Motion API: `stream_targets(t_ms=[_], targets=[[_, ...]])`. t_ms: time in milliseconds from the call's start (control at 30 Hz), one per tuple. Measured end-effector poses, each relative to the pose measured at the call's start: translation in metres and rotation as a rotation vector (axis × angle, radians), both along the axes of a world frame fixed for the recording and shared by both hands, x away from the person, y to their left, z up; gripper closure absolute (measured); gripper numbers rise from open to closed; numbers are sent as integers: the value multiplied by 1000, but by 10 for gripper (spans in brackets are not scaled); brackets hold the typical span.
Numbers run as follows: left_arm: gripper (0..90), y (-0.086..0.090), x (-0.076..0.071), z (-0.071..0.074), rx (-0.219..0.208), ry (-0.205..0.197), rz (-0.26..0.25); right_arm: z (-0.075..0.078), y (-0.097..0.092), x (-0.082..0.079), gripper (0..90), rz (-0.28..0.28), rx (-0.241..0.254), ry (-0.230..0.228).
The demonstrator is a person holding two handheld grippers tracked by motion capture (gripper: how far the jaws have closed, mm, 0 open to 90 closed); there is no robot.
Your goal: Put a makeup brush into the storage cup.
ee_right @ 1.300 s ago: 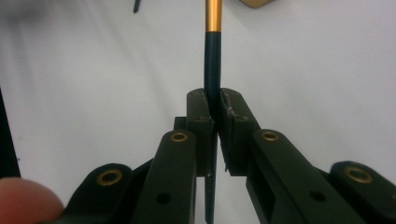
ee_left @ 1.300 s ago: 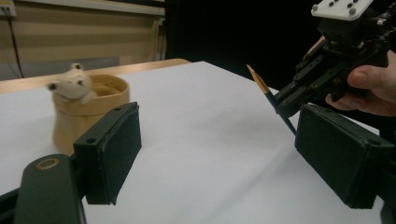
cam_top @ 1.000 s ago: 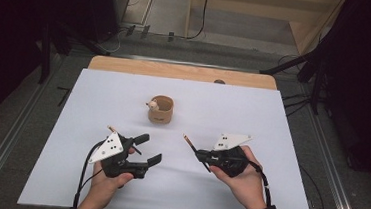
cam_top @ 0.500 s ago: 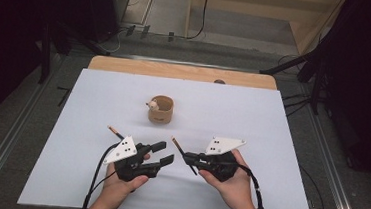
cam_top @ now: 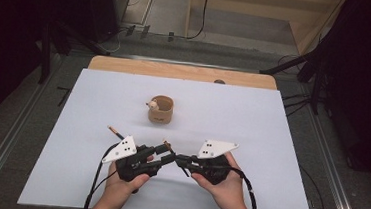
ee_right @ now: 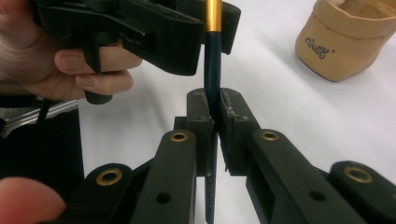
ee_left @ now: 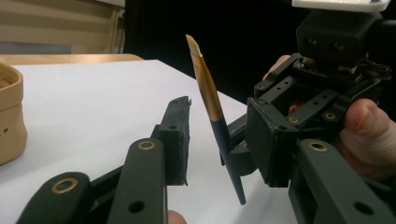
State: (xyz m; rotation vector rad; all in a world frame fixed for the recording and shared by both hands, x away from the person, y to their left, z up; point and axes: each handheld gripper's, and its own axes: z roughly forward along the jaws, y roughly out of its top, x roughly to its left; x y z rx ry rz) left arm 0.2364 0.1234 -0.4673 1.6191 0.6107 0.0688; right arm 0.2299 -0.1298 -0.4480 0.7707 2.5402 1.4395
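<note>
Gripping a slim makeup brush (ee_right: pixel 211 79) by its dark handle, the right tool (ee_right: pixel 213 109) is clenched tight on it, both pads pressed against the shaft. The brush has a dark blue-black handle, a gold ferrule and a pale slanted tip, and in the left gripper view (ee_left: pixel 208 100) it stands nearly upright, leaning a little, with the tip uppermost.

The left tool (ee_left: pixel 219 140) has just been closing its jaws around that same brush. They stand on either side of the shaft, at about the level where dark handle meets gold ferrule, but a gap shows on both sides and the pads do not press on it, so this tool is released.

From above, the two tools meet nose to nose near the front middle of the white tabletop (cam_top: pixel 272 121), the left tool (cam_top: pixel 162 155) and the right tool (cam_top: pixel 181 160) almost touching, each carried in one of the person's hands, with the brush (cam_top: pixel 166 145) between them.

Farther back on the tabletop, well apart from the hands, sits a small tan fabric pouch (cam_top: pixel 161 109) with something pale inside it. A second thin brush (cam_top: pixel 115 130) lies flat on the tabletop just beside the left tool's grey plate.
</note>
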Motion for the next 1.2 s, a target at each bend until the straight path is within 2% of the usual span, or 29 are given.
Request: stream_targets(t_ms=[467, 633, 767, 800, 867, 933, 1033, 1100, 1133, 1167, 1200], targets=[[740, -1, 3, -2, -23, 36, -26, -1, 5, -2, 845, 4, 0, -10], [838, 0, 4, -1, -35, 46, -50, -2, 5, -2, 845, 10, 2, -15], [844, 0, 4, 1, -28, 42, -53, -5, 3, -1, 837, 28, 31, -23], [844, 0, 5, 1, -25, 42, -47, -5, 2, -1, 796, 24, 39, -21], [844, 2, 6, 1, -22, 42, -42, -7, 0, -1, 626, 4, 57, -19], [845, 4, 8, 1, -21, 45, -36, -9, -4, -1, 529, -18, 60, -47], [845, 6, 9, 1, -23, 41, -28, -10, -11, -2, 334, -56, 67, -76], [845, 8, 10, 2, -22, 45, -25, -12, -19, -3, 202, -92, 83, -98], [845, 9, 10, 2, -20, 41, -21, -14, -30, -6, 84, -144, 102, -132], [845, 9, 11, 2, -21, 43, -20, -14, -30, -6, 84, -144, 102, -132], [845, 10, 11, 2, -23, 44, -20, -14, -34, -8, 53, -172, 99, -157]])
